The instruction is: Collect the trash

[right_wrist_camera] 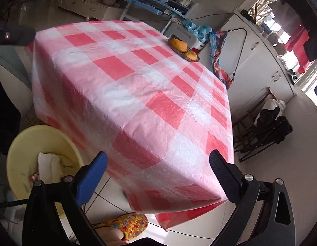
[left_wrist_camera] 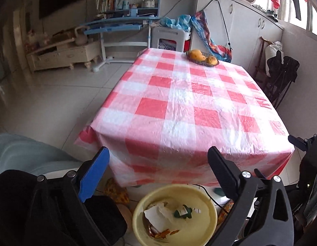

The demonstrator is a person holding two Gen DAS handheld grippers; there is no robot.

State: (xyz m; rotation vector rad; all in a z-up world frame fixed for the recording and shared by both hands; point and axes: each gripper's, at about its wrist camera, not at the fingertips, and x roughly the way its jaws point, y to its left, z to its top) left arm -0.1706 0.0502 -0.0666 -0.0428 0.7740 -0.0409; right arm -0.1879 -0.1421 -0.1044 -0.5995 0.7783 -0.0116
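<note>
A yellow basin [left_wrist_camera: 207, 199] stands on the floor below the near edge of the table and holds trash: crumpled white paper [left_wrist_camera: 158, 215], a small green bottle [left_wrist_camera: 183, 212] and orange scraps. My left gripper [left_wrist_camera: 158, 155] is open and empty, held above the basin in front of the table edge. In the right wrist view the basin [right_wrist_camera: 25, 143] is at the lower left with white paper [right_wrist_camera: 49, 167] in it. My right gripper [right_wrist_camera: 158, 160] is open and empty over the near corner of the table.
The table has a red-and-white checked cloth [left_wrist_camera: 189, 102] with a basket of yellow fruit [left_wrist_camera: 202, 58] at its far end. A foot in a flowered slipper [right_wrist_camera: 125, 225] is on the floor. A folded black chair [right_wrist_camera: 267, 129] stands to the right, cabinets behind.
</note>
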